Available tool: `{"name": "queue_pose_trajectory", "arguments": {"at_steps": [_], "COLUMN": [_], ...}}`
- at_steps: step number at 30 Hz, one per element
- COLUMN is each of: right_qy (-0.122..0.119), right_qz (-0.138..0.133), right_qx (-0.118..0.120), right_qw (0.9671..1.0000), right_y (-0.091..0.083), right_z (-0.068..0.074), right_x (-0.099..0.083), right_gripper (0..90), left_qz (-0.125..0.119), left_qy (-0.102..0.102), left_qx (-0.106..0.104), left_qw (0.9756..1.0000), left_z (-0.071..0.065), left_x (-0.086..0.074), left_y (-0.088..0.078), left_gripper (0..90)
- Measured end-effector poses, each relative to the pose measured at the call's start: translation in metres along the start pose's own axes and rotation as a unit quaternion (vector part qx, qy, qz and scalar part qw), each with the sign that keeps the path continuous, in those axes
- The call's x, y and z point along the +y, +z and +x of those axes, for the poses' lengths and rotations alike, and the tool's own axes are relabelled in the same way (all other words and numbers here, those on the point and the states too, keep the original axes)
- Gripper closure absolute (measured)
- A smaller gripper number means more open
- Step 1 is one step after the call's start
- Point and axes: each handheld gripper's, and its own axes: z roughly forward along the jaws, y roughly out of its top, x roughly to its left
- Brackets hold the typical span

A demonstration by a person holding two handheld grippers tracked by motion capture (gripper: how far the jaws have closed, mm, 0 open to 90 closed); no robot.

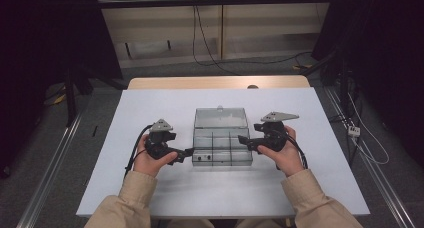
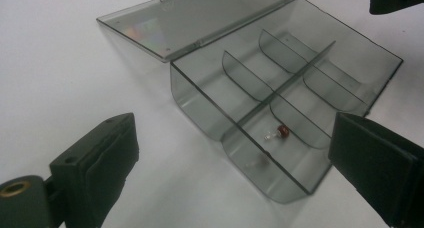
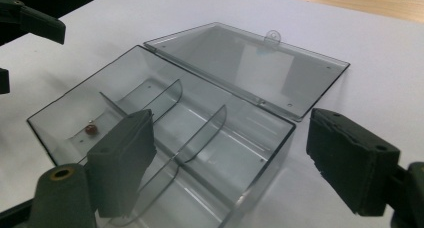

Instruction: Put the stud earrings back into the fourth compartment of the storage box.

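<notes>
Nearest the person, two sleeved forearms are seen coming in over the white desk (image 1: pixel 150 198), each hand carrying a gripper. The left gripper (image 1: pixel 187 152) is held just beside the box's near left corner, and in the left gripper view its jaws are spread wide with nothing between them. The right gripper (image 1: pixel 242 139) is held at the box's right side; its jaws are likewise spread and empty, with the box's right wall seen between them but not pressed.

Between the two grippers the clear compartment box (image 1: pixel 222 148) stands open on the desk, divided by one long partition and shorter cross walls. A small reddish bead (image 2: pixel 283 132) with a clear bit beside it is seen lying in a near compartment on the left side, and another small clear piece (image 2: pixel 255 161) seems to lie in the compartment next to it, though it is too faint to be named. Beyond the compartments, the lid (image 1: pixel 220 117) is laid back flat on the desk, its small latch tab (image 1: pixel 219 108) at the far edge.

The step in hand is judged to be work on the open box, either closing it or reaching its contents. If the lid is to be swung over, the box should be steadied from one side while the far edge is lifted by the tab, gently, so that the bead is not jolted out of its compartment.
</notes>
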Motion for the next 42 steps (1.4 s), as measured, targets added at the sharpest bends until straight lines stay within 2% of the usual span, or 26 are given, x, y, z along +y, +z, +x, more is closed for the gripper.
{"name": "queue_pose_trajectory", "arguments": {"at_steps": [6,12,14,28,32,33,38,42], "right_qy": [0.009,0.015,0.014,0.022,0.028,0.030,0.028,0.038], "right_qz": [-0.004,-0.005,-0.007,-0.010,-0.014,-0.014,-0.006,-0.006], "right_qx": [-0.011,-0.021,-0.022,-0.035,-0.039,-0.041,-0.049,-0.057], "right_qw": [0.9999,0.9997,0.9996,0.9991,0.9987,0.9986,0.9984,0.9976], "right_y": [0.006,0.012,0.014,0.026,0.030,0.031,0.039,0.045], "right_z": [-0.007,-0.012,-0.013,-0.023,-0.028,-0.029,-0.033,-0.039], "right_x": [0.004,0.007,0.009,0.020,0.022,0.022,0.023,0.025], "right_gripper": [18.9,19.0,19.2,19.2,19.6,19.6,19.8,20.3], "left_qz": [0.003,-0.002,-0.007,0.001,0.006,0.000,0.003,0.004], "left_qy": [-0.015,-0.023,-0.032,-0.039,-0.043,-0.053,-0.062,-0.073], "left_qx": [0.013,0.020,0.021,0.024,0.033,0.039,0.038,0.045], "left_qw": [0.9998,0.9995,0.9993,0.9990,0.9985,0.9978,0.9973,0.9963], "left_z": [0.009,0.016,0.018,0.025,0.030,0.030,0.037,0.040], "left_x": [0.008,0.016,0.018,0.037,0.041,0.042,0.047,0.052], "left_y": [0.009,0.016,0.018,0.041,0.047,0.049,0.056,0.065], "left_gripper": [5.8,6.0,6.0,6.3,6.4,6.5,6.7,6.8]}}
